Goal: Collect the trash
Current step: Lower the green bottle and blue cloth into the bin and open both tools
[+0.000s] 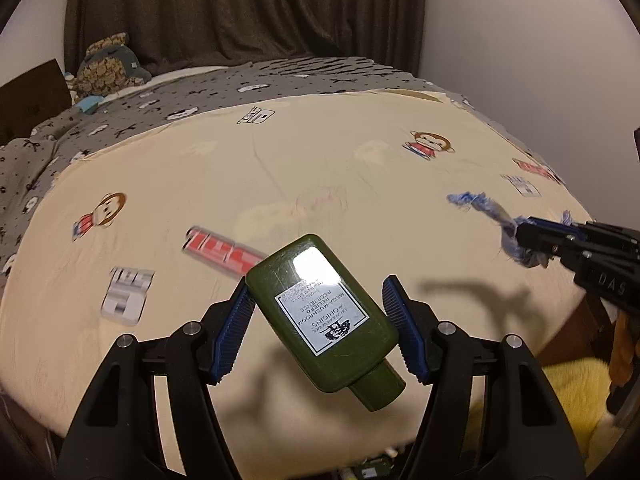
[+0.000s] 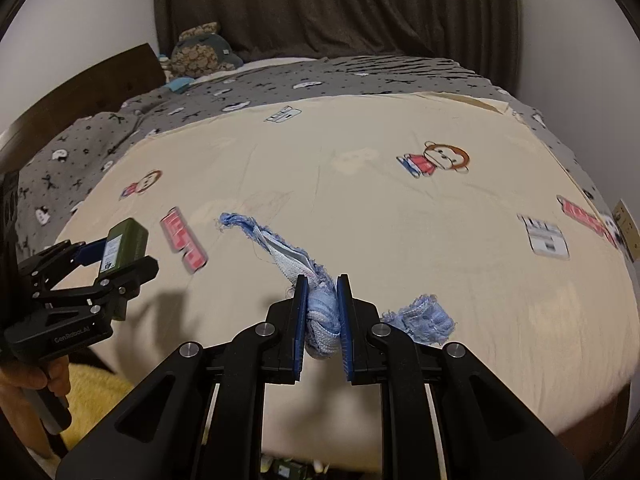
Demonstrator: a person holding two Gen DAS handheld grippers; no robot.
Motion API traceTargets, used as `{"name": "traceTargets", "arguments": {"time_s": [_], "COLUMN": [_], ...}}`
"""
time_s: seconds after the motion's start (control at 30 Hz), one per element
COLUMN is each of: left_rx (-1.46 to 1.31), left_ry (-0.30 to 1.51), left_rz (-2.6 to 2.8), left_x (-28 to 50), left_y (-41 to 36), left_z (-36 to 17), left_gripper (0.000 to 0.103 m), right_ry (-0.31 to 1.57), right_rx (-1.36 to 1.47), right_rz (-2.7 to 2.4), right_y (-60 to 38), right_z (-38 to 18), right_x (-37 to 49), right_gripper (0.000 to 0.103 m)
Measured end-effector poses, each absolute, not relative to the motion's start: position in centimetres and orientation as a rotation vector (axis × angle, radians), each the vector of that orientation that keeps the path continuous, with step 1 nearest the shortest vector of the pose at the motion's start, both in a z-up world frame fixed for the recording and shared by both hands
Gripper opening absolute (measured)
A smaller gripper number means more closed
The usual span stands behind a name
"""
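My left gripper [image 1: 318,292] is shut on a dark green bottle [image 1: 324,316] with a white label, held tilted above the bed with its cap toward me. It also shows in the right wrist view [image 2: 122,246] at the left. My right gripper [image 2: 322,280] is shut on a frayed blue and white cloth rag [image 2: 280,248], knotted between the pads, with one end hanging out to the right. In the left wrist view the right gripper [image 1: 520,236] and the rag [image 1: 480,204] are at the right, above the bed.
A cream sheet [image 1: 300,168] with monkey prints covers the bed, over a grey patterned blanket [image 1: 160,108]. A plush toy [image 1: 108,64] lies at the head. Dark curtains [image 2: 340,4] hang behind. A yellow fabric [image 2: 96,392] lies below the bed's near edge.
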State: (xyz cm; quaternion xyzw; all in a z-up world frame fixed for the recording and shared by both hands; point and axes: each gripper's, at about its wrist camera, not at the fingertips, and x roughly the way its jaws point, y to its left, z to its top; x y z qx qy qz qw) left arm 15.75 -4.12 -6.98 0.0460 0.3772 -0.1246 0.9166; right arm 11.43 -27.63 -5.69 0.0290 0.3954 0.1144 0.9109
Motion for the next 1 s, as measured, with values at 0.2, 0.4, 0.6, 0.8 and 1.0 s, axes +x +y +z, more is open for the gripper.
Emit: {"name": "traceTargets", "arguments": {"time_s": [0.2,0.4,0.6,0.8,1.0], "left_rx": [0.088,0.115,0.122,0.132,0.140], "left_ry": [0.782,0.816,0.910,1.018,1.129], "left_rz": [-0.294,-0.315,-0.357,-0.390,-0.401], "left_x": [9.7,5.2,2.9,2.1,1.9], "left_y": [-3.3,-3.3,-3.4,-4.0,-4.4], "left_z": [-8.3,-10.6,-14.7,-19.3,-23.8], "left_gripper": [0.062,0.062,0.062,0.062,0.063], "right_ry": [0.831,0.884,0.972,1.077,1.205], "right_rx": [0.032,0.074,0.100,0.104,0.160], "right_rz": [0.243,0.243,0.255,0.238,0.222], "right_y": [-26.5,-26.1,-25.1,-24.0,-23.6], "right_z": [-7.4,-10.4,-14.2,-18.3,-22.6], "right_x": [5.7,2.2,-0.1,-0.7,-0.2], "right_gripper": [0.016,0.016,0.016,0.016,0.016]}}
